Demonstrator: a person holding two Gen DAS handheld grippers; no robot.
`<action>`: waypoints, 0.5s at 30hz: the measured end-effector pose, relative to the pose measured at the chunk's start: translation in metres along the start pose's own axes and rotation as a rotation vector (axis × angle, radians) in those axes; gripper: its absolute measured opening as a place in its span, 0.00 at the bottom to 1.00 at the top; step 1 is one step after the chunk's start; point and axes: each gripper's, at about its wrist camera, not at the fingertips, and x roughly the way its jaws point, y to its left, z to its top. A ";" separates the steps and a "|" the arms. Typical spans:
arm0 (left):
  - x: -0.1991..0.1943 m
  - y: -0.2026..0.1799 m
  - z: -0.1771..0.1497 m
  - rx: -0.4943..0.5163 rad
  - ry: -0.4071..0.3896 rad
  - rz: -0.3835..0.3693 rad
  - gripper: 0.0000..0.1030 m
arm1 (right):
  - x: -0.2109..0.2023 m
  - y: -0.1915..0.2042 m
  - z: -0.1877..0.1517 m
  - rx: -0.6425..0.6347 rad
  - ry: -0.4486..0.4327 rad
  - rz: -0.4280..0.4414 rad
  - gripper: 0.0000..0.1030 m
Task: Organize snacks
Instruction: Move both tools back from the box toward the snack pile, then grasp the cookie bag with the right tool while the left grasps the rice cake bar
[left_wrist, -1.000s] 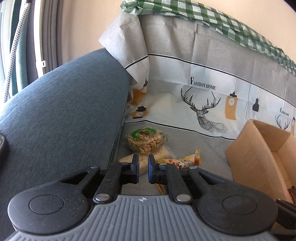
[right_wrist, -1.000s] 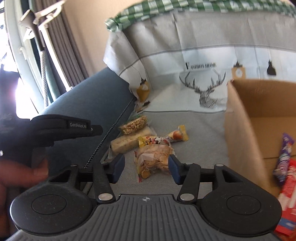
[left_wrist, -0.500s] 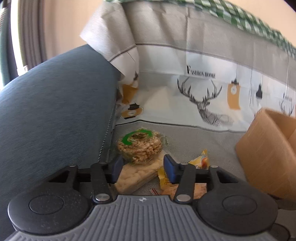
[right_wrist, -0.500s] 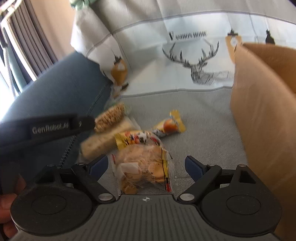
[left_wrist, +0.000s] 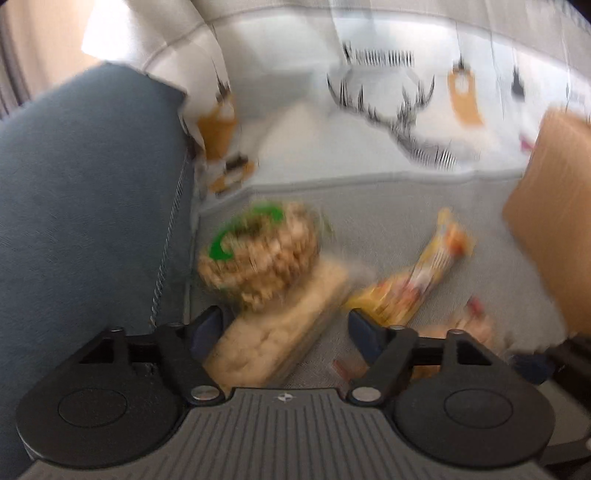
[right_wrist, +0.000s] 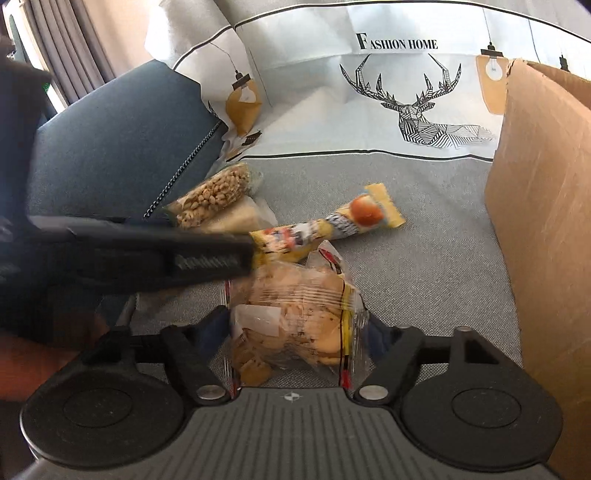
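Observation:
Snacks lie on the grey sofa seat. In the blurred left wrist view my left gripper (left_wrist: 286, 326) is open, its jaws on either side of a pale long cake bar (left_wrist: 280, 332); a round nut snack with a green label (left_wrist: 258, 254) leans on the bar's far end. A yellow wrapped snack (left_wrist: 417, 280) lies to the right. In the right wrist view my right gripper (right_wrist: 295, 332) is open around a clear bag of biscuits (right_wrist: 295, 317). The left gripper's body (right_wrist: 147, 254) crosses that view, over the nut snack (right_wrist: 212, 195) and yellow snack (right_wrist: 328, 225).
An open cardboard box (right_wrist: 546, 221) stands on the right, also in the left wrist view (left_wrist: 554, 236). The blue sofa armrest (right_wrist: 118, 136) rises at the left. A deer-print cover (right_wrist: 424, 99) drapes the backrest.
Both grippers have moved down and forward to the snacks. The left gripper has opened from nearly shut. The right jaws now flank the biscuit bag.

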 end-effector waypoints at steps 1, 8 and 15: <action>0.001 0.002 0.000 -0.016 -0.004 -0.009 0.78 | 0.000 -0.002 0.000 0.006 0.003 0.005 0.65; -0.002 0.014 0.001 -0.136 0.040 -0.052 0.47 | -0.016 -0.007 -0.006 0.038 0.002 -0.006 0.58; -0.036 0.017 -0.014 -0.196 0.108 -0.084 0.39 | -0.057 -0.002 -0.019 -0.019 0.036 0.097 0.58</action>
